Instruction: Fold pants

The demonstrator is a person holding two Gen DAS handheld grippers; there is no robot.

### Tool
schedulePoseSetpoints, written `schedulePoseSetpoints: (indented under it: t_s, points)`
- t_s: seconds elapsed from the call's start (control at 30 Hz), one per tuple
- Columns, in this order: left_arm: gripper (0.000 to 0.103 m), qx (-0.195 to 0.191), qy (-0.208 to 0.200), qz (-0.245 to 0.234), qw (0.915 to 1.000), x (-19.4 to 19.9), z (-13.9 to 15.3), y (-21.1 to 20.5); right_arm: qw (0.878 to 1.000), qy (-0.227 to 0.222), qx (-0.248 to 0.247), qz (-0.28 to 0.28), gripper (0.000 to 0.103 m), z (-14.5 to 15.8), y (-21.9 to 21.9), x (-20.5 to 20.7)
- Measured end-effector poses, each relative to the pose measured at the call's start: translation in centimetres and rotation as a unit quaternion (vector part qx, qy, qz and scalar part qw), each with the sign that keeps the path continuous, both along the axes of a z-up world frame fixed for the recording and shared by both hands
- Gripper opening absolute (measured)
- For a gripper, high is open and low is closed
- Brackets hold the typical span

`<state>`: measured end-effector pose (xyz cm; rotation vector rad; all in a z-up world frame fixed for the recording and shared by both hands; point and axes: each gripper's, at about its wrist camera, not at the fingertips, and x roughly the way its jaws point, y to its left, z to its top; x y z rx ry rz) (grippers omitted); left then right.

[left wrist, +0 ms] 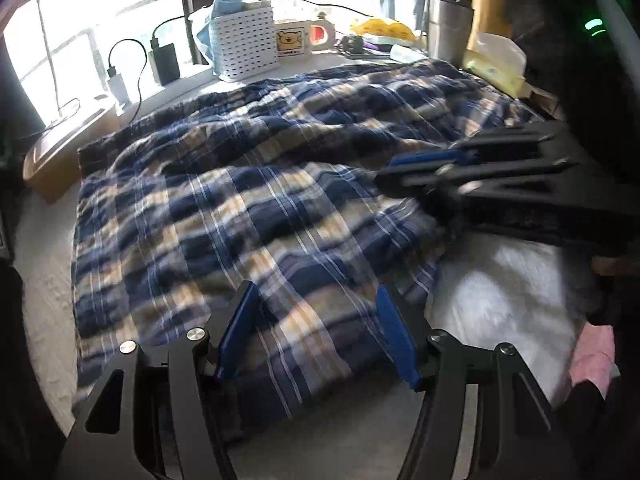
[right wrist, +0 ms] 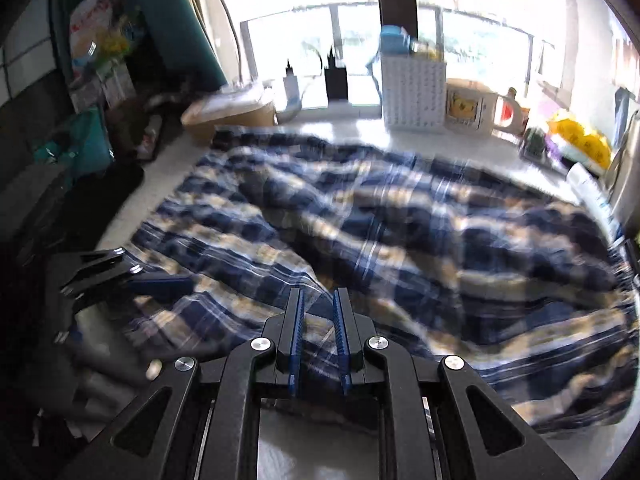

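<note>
Your left gripper (left wrist: 316, 320) hangs jaws apart over the near edge of the plaid pants (left wrist: 248, 200). Your right gripper (right wrist: 319, 312) has its jaws nearly together, apparently pinching a raised fold to carry it over. The pants cover the table (left wrist: 44, 280); a white basket (left wrist: 248, 44) lines the far edge.

Rumpled blue plaid pants (left wrist: 248, 208) on table.
</note>
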<state>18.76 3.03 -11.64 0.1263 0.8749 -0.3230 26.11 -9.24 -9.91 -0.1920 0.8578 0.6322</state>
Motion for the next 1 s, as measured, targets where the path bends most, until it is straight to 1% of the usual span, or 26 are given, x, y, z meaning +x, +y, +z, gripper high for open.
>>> schedulePoseSetpoints:
  t_s: [0.07,0.1,0.17,0.3,0.4,0.5,0.57,0.6,0.63,0.67,0.73,0.8,0.83,0.87,0.9,0.93,1.0]
  points:
    - [0.062,0.002,-0.005,0.001,1.0000,-0.8,-0.1,0.2,1.000,0.012,-0.007,0.001,0.017,-1.0,0.1,-0.1]
    - [0.062,0.004,-0.008,0.003,1.0000,-1.0,-0.1,0.2,1.000,0.003,-0.004,-0.001,0.016,-1.0,0.0,-0.5]
    - [0.062,0.002,-0.008,0.011,0.9999,-1.6,-0.1,0.4,1.000,0.005,-0.010,0.003,0.017,-1.0,0.0,-1.1]
    - [0.062,-0.003,-0.009,0.013,0.9999,-2.7,-0.1,0.7,1.000,-0.006,-0.027,0.014,0.018,-1.1,-0.4,-2.6]
    - [0.062,0.004,-0.010,0.008,0.9999,-3.7,-0.1,0.5,0.999,-0.014,-0.040,0.025,0.019,-1.0,-1.0,-3.7]
    - [0.062,0.013,-0.009,-0.002,0.9999,-4.5,-0.1,0.6,0.998,-0.010,-0.041,0.036,0.020,-0.8,-2.0,-4.5]
    - [0.061,0.001,-0.005,-0.017,0.9998,-5.1,0.3,1.0,0.998,-0.007,-0.045,0.046,0.021,-0.3,-2.6,-4.9]
    - [0.061,-0.007,-0.006,-0.020,0.9998,-5.2,0.6,1.2,0.998,-0.012,-0.039,0.051,0.021,0.4,-3.3,-5.0]
    - [0.061,-0.021,-0.012,-0.022,0.9995,-5.3,1.2,1.7,0.998,-0.027,-0.031,0.047,0.021,1.4,-4.1,-5.1]
    - [0.061,-0.032,-0.019,-0.020,0.9991,-5.2,1.9,2.0,0.998,-0.047,-0.025,0.033,0.021,2.8,-5.2,-4.7]
    - [0.061,-0.047,-0.035,-0.013,0.9982,-4.8,3.0,2.5,0.997,-0.070,-0.028,0.006,0.022,4.5,-6.9,-3.6]
    - [0.062,-0.046,-0.051,-0.005,0.9976,-3.7,4.0,2.7,0.995,-0.085,-0.039,-0.024,0.029,6.0,-8.8,-1.0]
    - [0.062,-0.040,-0.055,-0.001,0.9977,-3.1,4.1,2.6,0.995,-0.088,-0.043,-0.033,0.038,6.3,-9.2,0.1]
    - [0.062,-0.035,-0.058,0.004,0.9977,-2.4,4.2,2.6,0.994,-0.088,-0.044,-0.041,0.049,6.5,-9.7,1.5]
    - [0.062,-0.032,-0.057,0.007,0.9978,-1.5,4.0,2.6,0.995,-0.082,-0.043,-0.048,0.053,6.6,-10.3,3.3]
    - [0.062,-0.029,-0.052,0.015,0.9981,-0.6,3.6,2.6,0.994,-0.076,-0.046,-0.059,0.057,6.5,-10.7,5.1]
    - [0.062,-0.026,-0.042,0.024,0.9985,0.4,2.9,2.7,0.993,-0.061,-0.055,-0.083,0.057,6.0,-11.3,8.4]
